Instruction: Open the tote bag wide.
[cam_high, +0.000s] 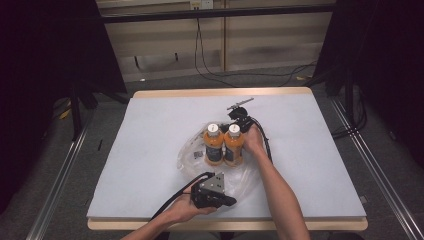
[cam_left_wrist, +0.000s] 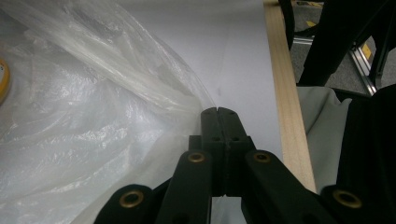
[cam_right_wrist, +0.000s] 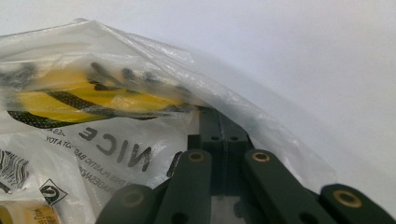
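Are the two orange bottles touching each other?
Touching. The high view shows the left bottle and the right bottle standing upright side by side in the plastic bag, with no gap between them.

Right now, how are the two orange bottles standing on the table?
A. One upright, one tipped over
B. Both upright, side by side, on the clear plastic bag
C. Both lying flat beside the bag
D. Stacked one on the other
B: in the high view the two bottles stand upright, side by side, white caps up, with the clear bag spread under and around them.
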